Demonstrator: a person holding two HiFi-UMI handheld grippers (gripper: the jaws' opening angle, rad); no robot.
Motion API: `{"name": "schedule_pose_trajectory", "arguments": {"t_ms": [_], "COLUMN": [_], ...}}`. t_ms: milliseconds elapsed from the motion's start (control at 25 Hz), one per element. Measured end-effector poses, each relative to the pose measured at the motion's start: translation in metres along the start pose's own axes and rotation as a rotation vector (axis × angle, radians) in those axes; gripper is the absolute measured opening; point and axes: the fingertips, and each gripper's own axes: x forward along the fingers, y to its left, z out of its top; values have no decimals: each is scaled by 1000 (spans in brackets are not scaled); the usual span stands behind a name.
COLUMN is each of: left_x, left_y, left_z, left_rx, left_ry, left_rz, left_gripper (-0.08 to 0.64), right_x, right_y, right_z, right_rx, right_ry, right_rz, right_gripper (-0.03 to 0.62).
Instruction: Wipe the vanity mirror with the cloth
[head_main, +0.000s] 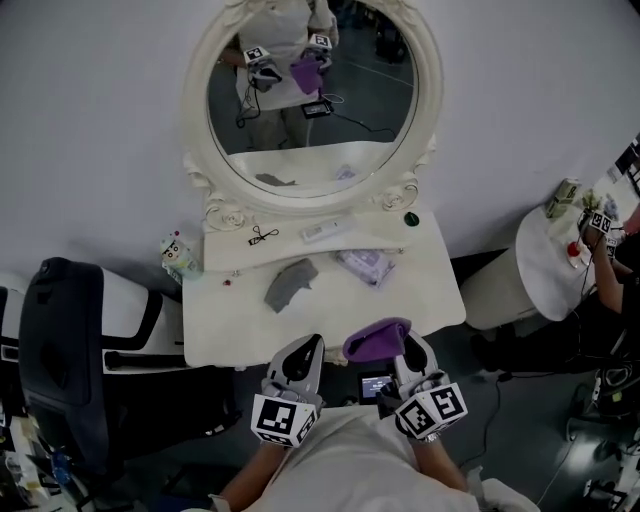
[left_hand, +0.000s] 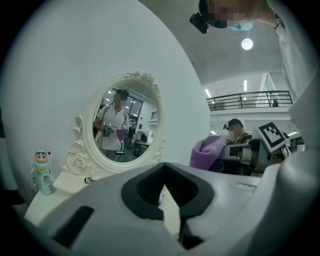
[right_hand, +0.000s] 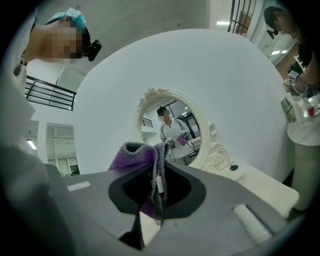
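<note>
Right gripper (right_hand: 156, 186) pinches the cloth (head_main: 378, 338) at a fold; it looks soft, light and limp, so I'd press it bunched on the fragile mirror (head_main: 310, 100); left gripper (left_hand: 164, 175) closed, empty.

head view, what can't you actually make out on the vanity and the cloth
- Mirror glass: any smudges or dust are too small to tell in the head view.
- Small black item on the tabletop: too small to identify.
- Figurine: details too small.
- Purple cloth: lower part hidden by the jaws clamping it, right gripper view.
</note>
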Motion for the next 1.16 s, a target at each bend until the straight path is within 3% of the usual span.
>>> {"name": "schedule_pose_trajectory", "arguments": {"t_ms": [200, 520, 760, 1160], "left_x": [-25, -86, -102, -159], "left_y": [-54, -79, -77, -21], "left_z": [-18, -39, -29, -15], "left_rx": [27, 17, 35, 44], "left_ry": [26, 52, 2, -14], "left_rz": [10, 164, 105, -12], "left_gripper": [0, 0, 0, 60], "right_x": [-44, -78, -88, -73], "right_y": [-19, -21, 1, 84], "right_z": [-6, -30, -27, -55], "right_rx": [22, 53, 21, 64], "right_ry": [15, 68, 41, 3], "right_rz": [22, 93, 100, -3], "right_gripper": [50, 51, 51, 51]}}
